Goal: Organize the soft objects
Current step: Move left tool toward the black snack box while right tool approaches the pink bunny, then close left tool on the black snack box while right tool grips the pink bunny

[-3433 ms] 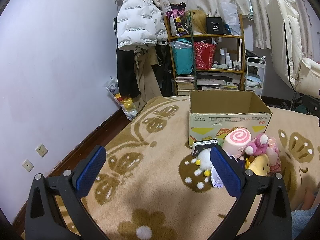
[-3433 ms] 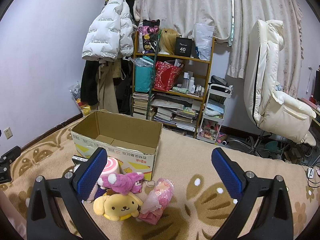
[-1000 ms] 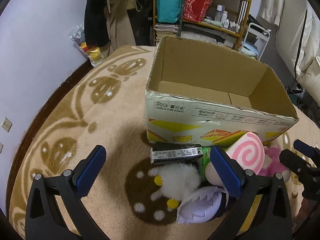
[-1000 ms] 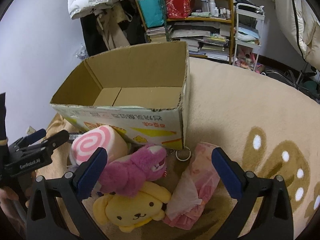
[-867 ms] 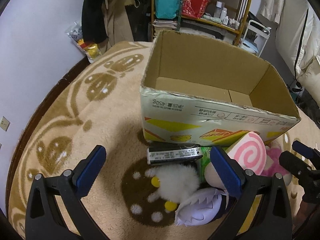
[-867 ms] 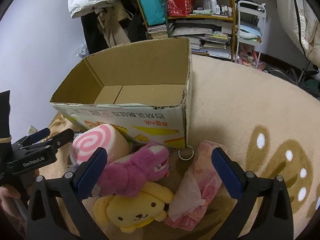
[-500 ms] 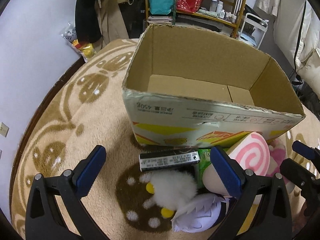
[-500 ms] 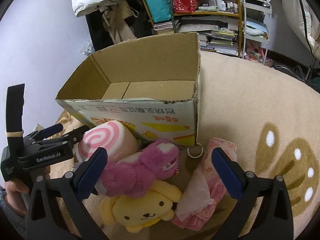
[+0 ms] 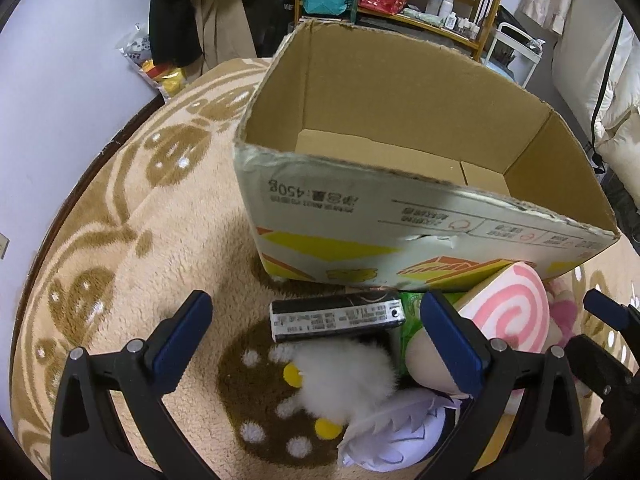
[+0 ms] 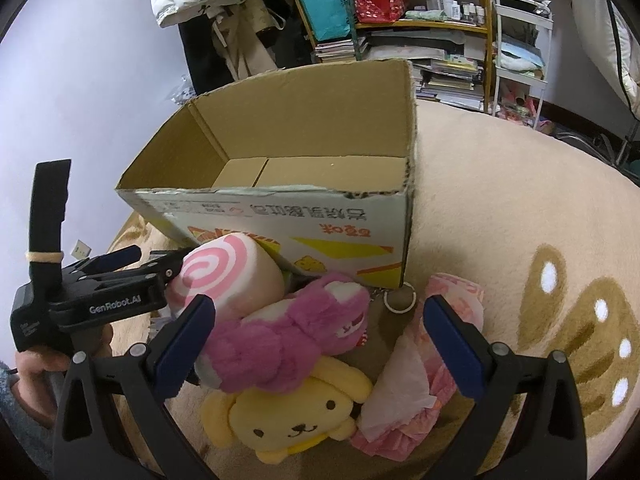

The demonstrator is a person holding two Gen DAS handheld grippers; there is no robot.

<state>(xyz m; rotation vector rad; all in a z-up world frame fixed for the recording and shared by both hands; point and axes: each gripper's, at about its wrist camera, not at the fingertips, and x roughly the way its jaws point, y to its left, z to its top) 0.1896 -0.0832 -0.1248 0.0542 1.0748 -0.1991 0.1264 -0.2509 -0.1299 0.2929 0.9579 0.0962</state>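
Observation:
An open, empty cardboard box (image 9: 400,216) (image 10: 288,220) stands on the rug. Soft toys lie in front of it. In the left wrist view: a white fluffy toy (image 9: 344,376), a pink-swirl roll cushion (image 9: 508,316) and a white-purple plush (image 9: 396,440). In the right wrist view: the swirl cushion (image 10: 224,276), a purple plush (image 10: 288,332), a yellow dog plush (image 10: 292,416) and a pink soft bundle (image 10: 416,380). My left gripper (image 9: 316,344) is open, above the white toy. My right gripper (image 10: 320,340) is open, above the purple plush.
A black flat box (image 9: 336,318) and a green packet (image 9: 412,312) lie by the carton. A key ring (image 10: 400,302) lies by its corner. A cluttered shelf (image 10: 400,12), hanging coats (image 10: 224,20), a white cart (image 10: 520,40) and a chair (image 9: 600,80) stand behind. The left gripper also shows in the right wrist view (image 10: 132,264).
Both grippers have moved forward and down toward the toys in front of the box. Both stay open and empty.

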